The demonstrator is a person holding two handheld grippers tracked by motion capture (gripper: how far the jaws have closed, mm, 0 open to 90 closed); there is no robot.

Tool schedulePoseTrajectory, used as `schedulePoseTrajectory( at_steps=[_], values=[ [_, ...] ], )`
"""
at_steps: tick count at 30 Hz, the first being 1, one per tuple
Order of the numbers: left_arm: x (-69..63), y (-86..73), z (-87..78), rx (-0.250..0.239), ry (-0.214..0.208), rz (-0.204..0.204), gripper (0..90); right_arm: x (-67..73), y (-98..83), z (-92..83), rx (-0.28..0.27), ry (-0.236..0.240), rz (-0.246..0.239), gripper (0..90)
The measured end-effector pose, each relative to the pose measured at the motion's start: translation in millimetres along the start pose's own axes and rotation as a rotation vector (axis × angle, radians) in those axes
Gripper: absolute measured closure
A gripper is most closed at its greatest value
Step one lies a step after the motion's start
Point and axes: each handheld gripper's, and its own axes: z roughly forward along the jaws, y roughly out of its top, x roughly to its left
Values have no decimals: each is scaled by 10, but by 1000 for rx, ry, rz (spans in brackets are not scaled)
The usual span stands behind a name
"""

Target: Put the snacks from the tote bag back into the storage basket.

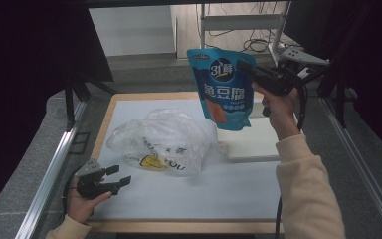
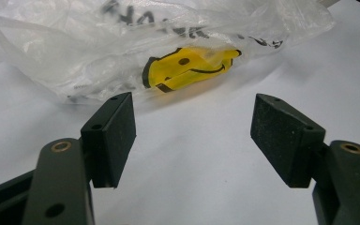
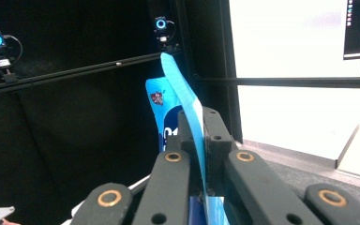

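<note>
Pouch (image 1: 224, 89) in right claw (image 1: 252, 71) above table (image 1: 179, 194), behind plastic bag (image 1: 161, 142)

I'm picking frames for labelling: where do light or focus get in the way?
High view: dark surround, blue pouch readable. Left gripper view: sharp pads, mild glare on plastic bag. Right gripper view: right background blown out white, left nearly black.

Left gripper (image 2: 194, 140) gapes before plastic bag (image 2: 122, 42), perhaps smiley-printed.
</note>
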Motion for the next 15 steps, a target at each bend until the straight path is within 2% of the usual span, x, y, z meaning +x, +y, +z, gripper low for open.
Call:
schedulePoseTrajectory(
  at_steps=[15],
  values=[
    [3,-5,14,2,7,9,319,-209,-49,-144,14,-47,-10,884]
  ],
)
